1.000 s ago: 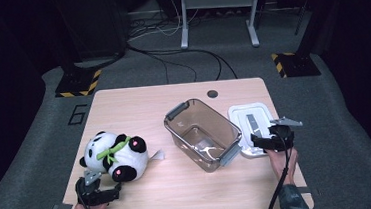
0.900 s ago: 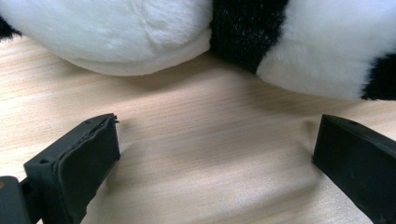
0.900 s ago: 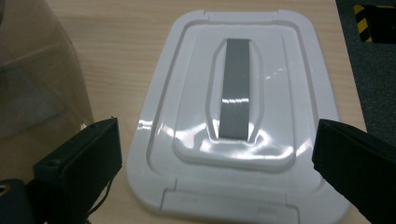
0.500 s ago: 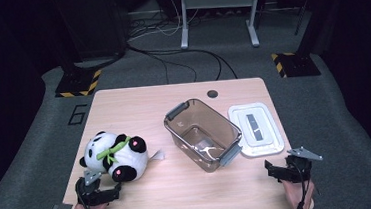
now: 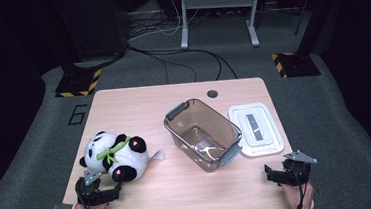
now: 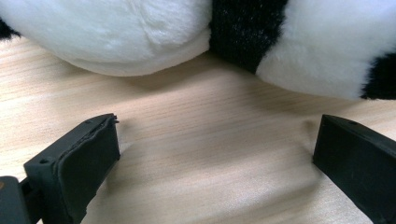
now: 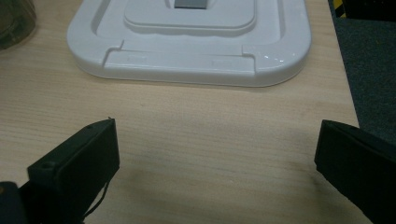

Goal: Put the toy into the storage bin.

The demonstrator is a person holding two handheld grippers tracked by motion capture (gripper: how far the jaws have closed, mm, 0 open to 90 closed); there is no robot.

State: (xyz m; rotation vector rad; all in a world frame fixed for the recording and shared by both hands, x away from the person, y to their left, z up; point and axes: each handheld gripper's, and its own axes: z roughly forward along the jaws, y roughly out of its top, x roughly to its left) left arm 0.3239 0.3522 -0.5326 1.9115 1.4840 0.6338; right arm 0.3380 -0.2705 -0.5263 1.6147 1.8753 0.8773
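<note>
Left gripper (image 5: 111,193), jaws spread wide and empty, sits at table's (image 5: 190,194) near-left edge, just short of plush panda (image 5: 113,155). Right gripper (image 5: 274,173), also released, rests near-right, just before white lid (image 5: 255,129). Clear bin (image 5: 203,133) stands mid-table between panda and lid.

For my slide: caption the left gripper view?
Open left gripper facing a black-and-white plush panda on the wooden table.
</note>
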